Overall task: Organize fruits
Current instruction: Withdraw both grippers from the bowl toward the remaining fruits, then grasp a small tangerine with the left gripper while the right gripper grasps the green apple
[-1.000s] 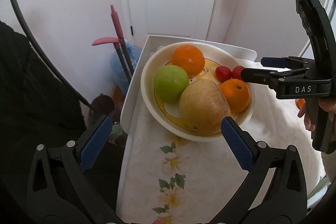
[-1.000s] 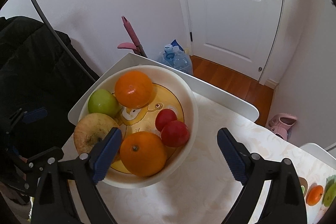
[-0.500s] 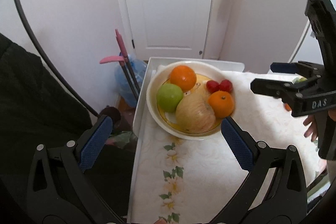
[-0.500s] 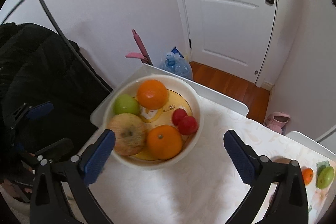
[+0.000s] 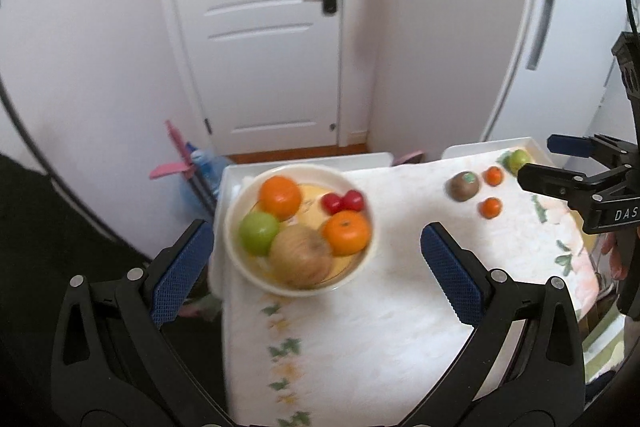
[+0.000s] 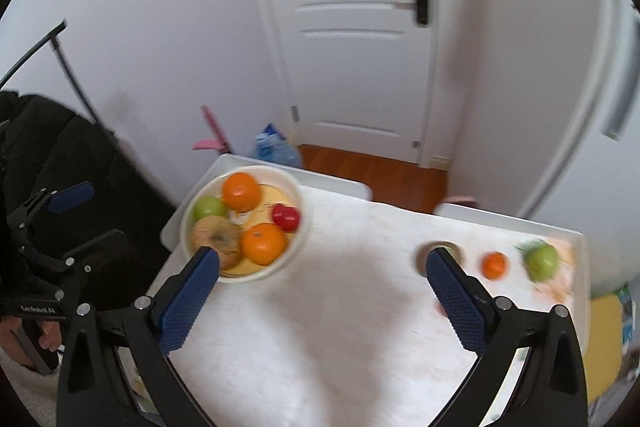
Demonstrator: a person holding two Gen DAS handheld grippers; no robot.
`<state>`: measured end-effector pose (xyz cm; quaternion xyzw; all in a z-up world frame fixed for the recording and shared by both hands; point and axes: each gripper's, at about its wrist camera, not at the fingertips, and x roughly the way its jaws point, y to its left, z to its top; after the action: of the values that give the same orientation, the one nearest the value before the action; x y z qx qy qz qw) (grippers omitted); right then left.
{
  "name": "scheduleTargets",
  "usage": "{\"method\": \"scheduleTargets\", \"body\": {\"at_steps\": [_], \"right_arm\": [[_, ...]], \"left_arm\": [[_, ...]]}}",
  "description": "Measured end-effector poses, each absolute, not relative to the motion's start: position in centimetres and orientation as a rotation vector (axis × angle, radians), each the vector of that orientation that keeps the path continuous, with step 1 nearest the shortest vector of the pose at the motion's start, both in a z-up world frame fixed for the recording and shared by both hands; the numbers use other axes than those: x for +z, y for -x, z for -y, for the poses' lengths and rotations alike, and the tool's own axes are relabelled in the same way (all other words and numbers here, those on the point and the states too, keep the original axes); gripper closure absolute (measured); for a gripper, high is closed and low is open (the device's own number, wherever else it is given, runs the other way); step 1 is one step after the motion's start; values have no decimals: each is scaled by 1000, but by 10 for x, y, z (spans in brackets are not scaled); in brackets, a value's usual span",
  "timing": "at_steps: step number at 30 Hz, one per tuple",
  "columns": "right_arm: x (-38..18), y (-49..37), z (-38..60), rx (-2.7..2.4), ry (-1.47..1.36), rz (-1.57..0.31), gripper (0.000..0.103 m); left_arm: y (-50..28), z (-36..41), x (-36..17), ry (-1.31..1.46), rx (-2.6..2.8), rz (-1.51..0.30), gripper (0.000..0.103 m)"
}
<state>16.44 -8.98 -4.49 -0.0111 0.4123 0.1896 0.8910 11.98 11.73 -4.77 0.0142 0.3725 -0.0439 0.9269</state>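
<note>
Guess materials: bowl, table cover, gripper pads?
Bowl: looks like glazed ceramic or melamine, going by its smooth cream rim and the printed yellow picture inside; which one is unclear.
Table cover: seems soft woven or quilted fabric, matte, with a printed flower-and-leaf border.
Left gripper pads: likely rubber or textured plastic, blue with a fine cross-hatched grip pattern.

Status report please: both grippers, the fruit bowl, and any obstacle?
Left gripper and right gripper open, empty. Bowl holds six fruits; four loose fruits, among them a kiwi. Nothing in the way.
</note>
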Motion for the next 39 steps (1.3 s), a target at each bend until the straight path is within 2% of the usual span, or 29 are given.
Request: {"method": "scheduleTargets", "body": {"at_steps": [15,33,39], "right_arm": [[-40,-154,234,291,26,-856,0],[-120,-222,329,355,123,-928,0],[-152,-246,341,391,129,-963,0]], "left_arm": [[-129,21,-53,-57,-102,-770,0],[-174,145,-152,-28,-60,-851,0],[-197,158,-190,-20,-45,-892,14]]}}
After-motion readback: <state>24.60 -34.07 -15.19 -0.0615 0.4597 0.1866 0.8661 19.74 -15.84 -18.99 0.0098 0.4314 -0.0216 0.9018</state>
